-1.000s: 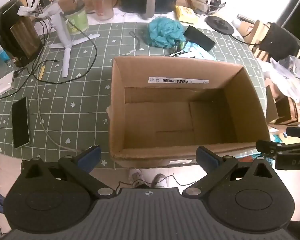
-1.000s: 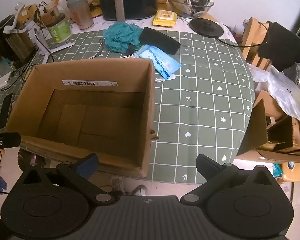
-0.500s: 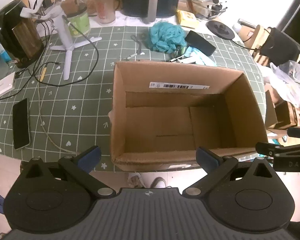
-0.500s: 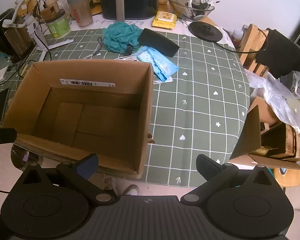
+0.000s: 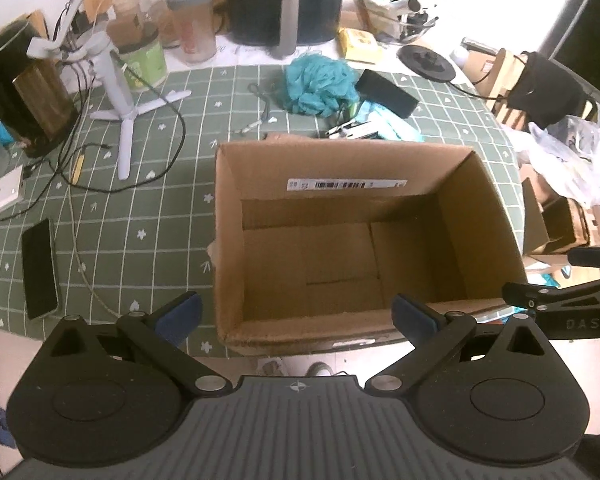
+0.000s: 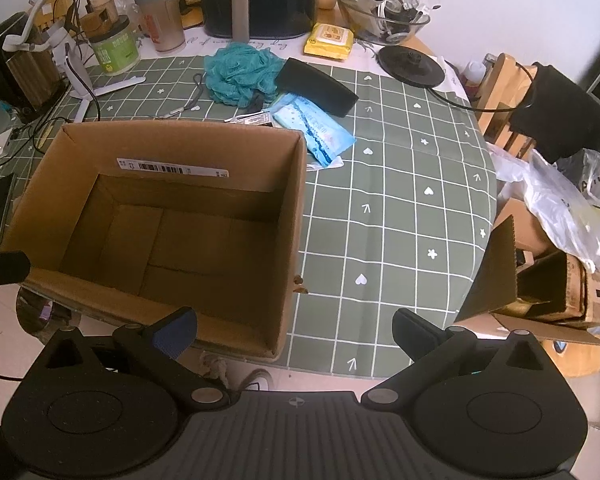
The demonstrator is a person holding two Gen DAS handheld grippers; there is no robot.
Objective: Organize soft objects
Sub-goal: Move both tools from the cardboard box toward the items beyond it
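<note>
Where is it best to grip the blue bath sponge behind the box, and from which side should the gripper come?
Probably from above, pinching the raised ruffled top of the blue bath sponge. It is a soft mound, and a black pouch lies close at its right, so a side approach looks crowded.

A desk (image 6: pixel 400 216) covered in green cloth with a white grid carries an open, empty brown cardboard box (image 6: pixel 156 216) at its near edge. Behind the box lie a teal mesh bath sponge (image 6: pixel 240 72), a black oblong pouch (image 6: pixel 320 86) and a blue plastic tissue packet (image 6: pixel 316 128). A black phone (image 5: pixel 40 268) lies flat at the left, beside a white tripod stand (image 5: pixel 120 96).
</note>
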